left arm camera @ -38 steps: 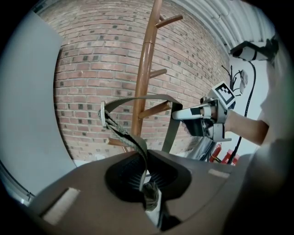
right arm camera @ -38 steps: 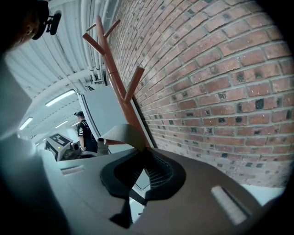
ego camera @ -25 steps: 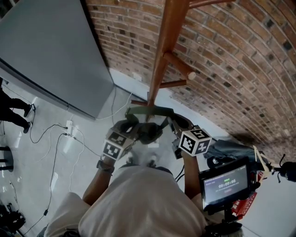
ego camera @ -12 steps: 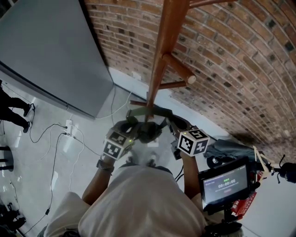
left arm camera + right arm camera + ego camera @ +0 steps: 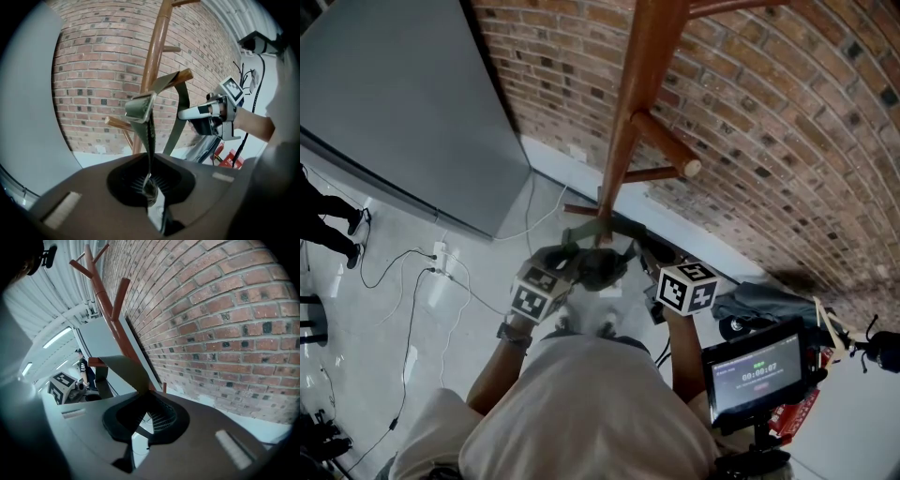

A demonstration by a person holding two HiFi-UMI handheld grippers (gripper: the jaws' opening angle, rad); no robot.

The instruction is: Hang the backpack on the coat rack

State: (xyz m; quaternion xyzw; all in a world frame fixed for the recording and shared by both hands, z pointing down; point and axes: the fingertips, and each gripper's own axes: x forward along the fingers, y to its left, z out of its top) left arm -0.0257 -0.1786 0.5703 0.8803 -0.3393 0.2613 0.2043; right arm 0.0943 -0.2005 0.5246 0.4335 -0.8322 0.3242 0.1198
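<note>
The wooden coat rack (image 5: 630,112) rises in front of the brick wall, with a peg (image 5: 667,148) pointing right. In the head view the dark olive backpack (image 5: 598,267) hangs between both grippers, its strap (image 5: 600,228) raised against the pole. My left gripper (image 5: 567,261) is shut on the strap (image 5: 150,140), which runs up from its jaws to a fold and loops over a peg (image 5: 182,75). My right gripper (image 5: 642,255) is shut on the other end of the strap (image 5: 125,369). It also shows in the left gripper view, the right gripper (image 5: 188,114) holding the strap below that peg.
A large grey panel (image 5: 394,103) leans on the wall at the left. Cables and a power strip (image 5: 439,258) lie on the floor. A stand with a small screen (image 5: 755,370) is at the right, next to a grey bundle (image 5: 759,300). A person's legs (image 5: 323,225) are at the far left.
Hardly anything: both grippers keep their hold on the strap at the pole. The right gripper's cube has drifted slightly towards the left.
</note>
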